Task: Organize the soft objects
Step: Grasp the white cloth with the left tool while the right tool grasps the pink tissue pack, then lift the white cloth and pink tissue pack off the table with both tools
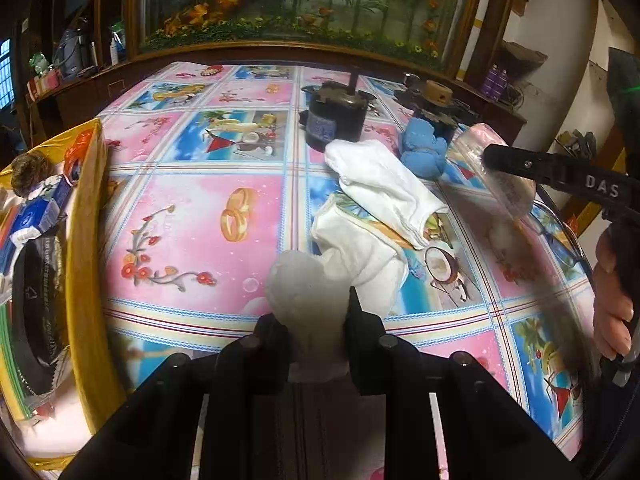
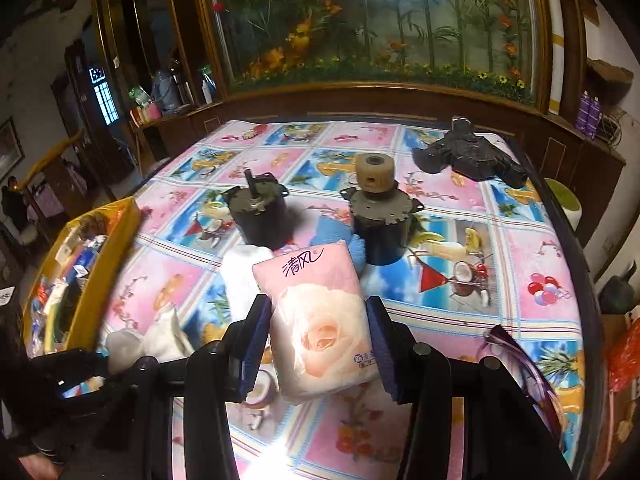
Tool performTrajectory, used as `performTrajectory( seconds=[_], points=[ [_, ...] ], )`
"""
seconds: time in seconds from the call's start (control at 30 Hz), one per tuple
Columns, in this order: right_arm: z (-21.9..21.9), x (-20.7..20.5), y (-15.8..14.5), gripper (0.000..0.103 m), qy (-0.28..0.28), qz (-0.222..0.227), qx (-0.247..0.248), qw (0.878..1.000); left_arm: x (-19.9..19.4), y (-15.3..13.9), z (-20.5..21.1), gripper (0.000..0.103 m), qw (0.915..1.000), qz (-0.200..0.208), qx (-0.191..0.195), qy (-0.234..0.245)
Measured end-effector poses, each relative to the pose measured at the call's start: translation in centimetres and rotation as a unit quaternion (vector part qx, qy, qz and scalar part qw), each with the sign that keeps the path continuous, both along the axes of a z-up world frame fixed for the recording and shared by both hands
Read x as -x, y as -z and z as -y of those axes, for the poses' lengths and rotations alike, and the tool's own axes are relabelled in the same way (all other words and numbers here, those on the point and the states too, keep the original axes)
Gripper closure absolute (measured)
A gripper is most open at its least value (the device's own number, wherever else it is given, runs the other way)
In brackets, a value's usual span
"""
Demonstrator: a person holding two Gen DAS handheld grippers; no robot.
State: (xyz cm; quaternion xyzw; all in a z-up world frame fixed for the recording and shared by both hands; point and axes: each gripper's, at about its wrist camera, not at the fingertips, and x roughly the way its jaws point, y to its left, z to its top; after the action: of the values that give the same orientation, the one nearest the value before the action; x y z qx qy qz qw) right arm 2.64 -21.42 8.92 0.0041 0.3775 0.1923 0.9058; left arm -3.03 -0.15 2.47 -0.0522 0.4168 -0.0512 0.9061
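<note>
My left gripper (image 1: 316, 328) is shut on the rounded end of a white sock (image 1: 308, 292) just above the flowered tablecloth. The sock trails away to a second white sock (image 1: 384, 184) lying across it. A blue fuzzy soft thing (image 1: 424, 152) sits behind them. My right gripper (image 2: 318, 332) is shut on a pink tissue pack (image 2: 320, 312) with a rose print, held over the table. In the left wrist view that tissue pack (image 1: 496, 176) hangs at the right under one black finger (image 1: 532, 166).
A yellow box (image 1: 86, 240) filled with packets stands at the table's left edge. Two black motors (image 2: 260, 216) (image 2: 380, 224) and a black three-armed part (image 2: 468, 156) stand farther back. Glasses (image 2: 524, 364) lie at the right. A person's hand (image 1: 612, 304) grips the right handle.
</note>
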Motion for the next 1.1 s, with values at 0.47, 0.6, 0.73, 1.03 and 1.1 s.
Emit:
performTrajectory(
  seconds=[0.47,0.6,0.73,1.03,1.1],
  points=[
    [-1.1,0.9,-0.1,0.051,-0.014,0.003,-0.011,1.000,0.4,-0.6,0.3,0.081,0.9998,0.021,0.000,-0.003],
    [-1.0,0.9,-0.2,0.051,-0.014,0.004,-0.011,1.000,0.5,-0.7,0.4,0.081,0.9997,0.023,0.006,-0.006],
    [-0.9,0.9,-0.2,0.051,-0.011,0.005,-0.011,1.000,0.6,-0.7,-0.1,0.081,0.9991,0.022,0.036,0.001],
    [-0.5,0.8,-0.3,0.051,0.001,0.003,-0.017,1.000,1.3,-2.2,-0.7,0.081,0.9975,0.056,0.042,0.002],
    [-0.6,0.9,-0.4,0.051,-0.001,0.005,-0.017,1.000,1.4,-2.5,-1.0,0.081,0.9970,0.062,0.046,0.002]
  ],
)
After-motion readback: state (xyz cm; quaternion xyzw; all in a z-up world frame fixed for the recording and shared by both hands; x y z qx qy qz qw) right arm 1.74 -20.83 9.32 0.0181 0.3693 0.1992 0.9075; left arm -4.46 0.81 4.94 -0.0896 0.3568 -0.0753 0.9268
